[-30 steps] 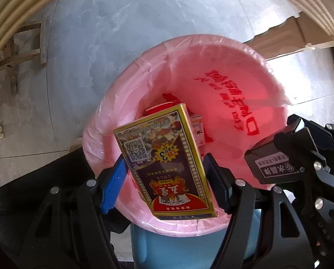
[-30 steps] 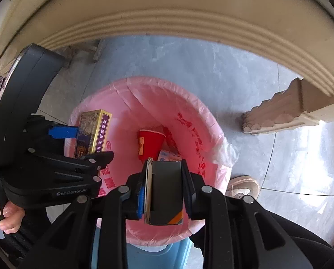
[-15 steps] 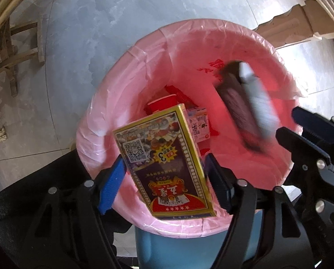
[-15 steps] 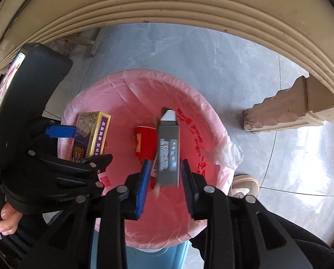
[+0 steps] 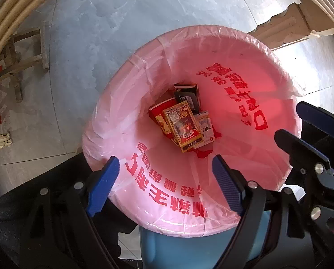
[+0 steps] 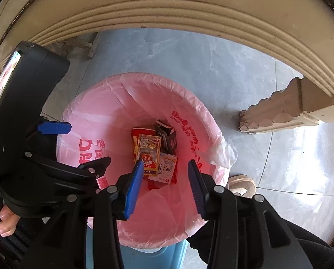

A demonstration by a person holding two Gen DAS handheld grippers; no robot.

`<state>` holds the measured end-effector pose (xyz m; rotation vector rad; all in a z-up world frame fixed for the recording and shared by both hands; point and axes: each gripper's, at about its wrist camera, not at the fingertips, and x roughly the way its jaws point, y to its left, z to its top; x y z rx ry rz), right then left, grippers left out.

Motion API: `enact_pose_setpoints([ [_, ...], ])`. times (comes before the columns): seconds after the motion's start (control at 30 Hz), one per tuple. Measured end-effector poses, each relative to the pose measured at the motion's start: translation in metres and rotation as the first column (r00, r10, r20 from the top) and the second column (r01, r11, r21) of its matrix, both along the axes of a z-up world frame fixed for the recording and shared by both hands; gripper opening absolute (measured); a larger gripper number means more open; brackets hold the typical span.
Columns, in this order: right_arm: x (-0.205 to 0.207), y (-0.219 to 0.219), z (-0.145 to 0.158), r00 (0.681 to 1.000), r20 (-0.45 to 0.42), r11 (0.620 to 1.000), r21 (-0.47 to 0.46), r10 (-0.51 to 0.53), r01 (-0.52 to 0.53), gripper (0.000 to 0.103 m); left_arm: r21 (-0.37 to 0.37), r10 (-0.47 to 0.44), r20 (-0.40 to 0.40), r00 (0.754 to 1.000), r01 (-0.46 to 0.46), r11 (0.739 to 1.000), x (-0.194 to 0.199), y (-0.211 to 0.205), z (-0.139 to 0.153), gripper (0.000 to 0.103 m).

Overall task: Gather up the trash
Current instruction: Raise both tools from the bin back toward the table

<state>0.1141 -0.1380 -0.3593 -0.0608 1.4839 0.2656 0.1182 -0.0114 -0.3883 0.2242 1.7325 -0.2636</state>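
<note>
A blue bin lined with a pink plastic bag (image 5: 245, 71) stands on the floor below both grippers; it also shows in the right wrist view (image 6: 95, 121). At its bottom lie a gold-and-purple card box (image 5: 182, 126), a dark box (image 5: 187, 95), a red paper cup (image 5: 159, 118) and a white carton (image 5: 206, 128). The same pile shows in the right wrist view, with the gold box (image 6: 149, 151) on top. My left gripper (image 5: 164, 185) is open and empty above the bin's near rim. My right gripper (image 6: 165, 185) is open and empty over the bin.
Grey tiled floor (image 5: 122, 22) surrounds the bin. A cream table edge (image 6: 167, 15) curves overhead, with its carved leg (image 6: 276, 112) to the right. A wooden stool (image 5: 16, 60) stands at the left. A shoe (image 6: 242, 182) is beside the bin.
Both grippers opened. The dark box fell from the right gripper, then the gold-and-purple box fell from the left; both now lie at the bin's bottom.
</note>
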Motion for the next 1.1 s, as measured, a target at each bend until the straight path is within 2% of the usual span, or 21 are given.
enact_pose_setpoints([
  [0.17, -0.003, 0.0, 0.008, 1.0, 0.011, 1.0, -0.004, -0.001, 0.001, 0.041, 0.003, -0.004, 0.029, 1.0, 0.004, 1.0, 0.0, 0.0, 0.009, 0.083],
  [0.27, -0.009, -0.001, 0.022, 1.0, 0.028, 1.0, 0.011, -0.006, 0.006, 0.042, 0.014, -0.014, 0.078, 0.997, 0.013, 1.0, -0.005, 0.002, 0.025, 0.083],
  [0.33, -0.015, -0.004, 0.039, 0.998, 0.061, 0.999, 0.033, -0.03, 0.028, 0.056, 0.022, -0.024, 0.136, 0.99, 0.021, 1.0, -0.011, 0.006, 0.046, 0.083],
  [0.37, -0.018, -0.007, 0.047, 0.996, 0.08, 0.998, 0.042, -0.045, 0.042, 0.075, 0.021, -0.026, 0.156, 0.987, 0.023, 1.0, -0.012, 0.008, 0.056, 0.083],
  [0.4, -0.021, -0.01, 0.059, 0.992, 0.107, 0.996, 0.058, -0.067, 0.061, 0.081, 0.014, -0.025, 0.195, 0.981, 0.023, 1.0, -0.014, 0.013, 0.075, 0.083],
  [0.5, -0.031, -0.019, 0.104, 0.974, 0.197, 0.988, 0.124, -0.11, 0.086, 0.081, -0.019, -0.015, 0.291, 0.957, 0.021, 1.0, -0.015, 0.028, 0.126, 0.083],
  [0.63, -0.029, -0.022, 0.167, 0.947, 0.308, 0.989, 0.139, -0.098, 0.057, 0.083, -0.065, -0.009, 0.394, 0.919, 0.037, 0.997, -0.004, 0.051, 0.204, 0.084],
  [0.67, -0.025, -0.022, 0.188, 0.935, 0.342, 0.989, 0.14, -0.092, 0.046, 0.085, -0.063, -0.011, 0.415, 0.91, 0.041, 0.997, 0.0, 0.056, 0.222, 0.088],
  [0.73, -0.018, -0.022, 0.225, 0.912, 0.401, 0.988, 0.153, -0.09, 0.031, 0.092, -0.047, -0.021, 0.484, 0.875, 0.049, 0.998, 0.016, 0.067, 0.266, 0.089],
  [0.77, -0.015, -0.021, 0.239, 0.901, 0.424, 0.987, 0.158, -0.091, 0.025, 0.094, -0.037, -0.026, 0.505, 0.863, 0.051, 0.998, 0.02, 0.07, 0.279, 0.09],
  [0.8, -0.012, -0.021, 0.256, 0.887, 0.452, 0.986, 0.167, -0.091, 0.015, 0.094, -0.009, -0.04, 0.539, 0.841, 0.053, 0.999, 0.031, 0.074, 0.3, 0.092],
  [0.9, 0.005, -0.021, 0.301, 0.86, 0.503, 0.984, 0.178, -0.089, -0.003, 0.096, 0.023, -0.052, 0.589, 0.806, 0.047, 0.999, 0.058, 0.079, 0.339, 0.092],
  [0.97, 0.018, -0.02, 0.323, 0.847, 0.523, 0.983, 0.185, -0.093, -0.006, 0.096, 0.03, -0.061, 0.596, 0.801, 0.053, 0.998, 0.073, 0.08, 0.357, 0.092],
  [1.1, 0.039, -0.013, 0.353, 0.828, 0.555, 0.987, 0.162, -0.076, -0.018, 0.096, 0.041, -0.088, 0.582, 0.809, 0.079, 0.996, 0.106, 0.076, 0.376, 0.093],
])
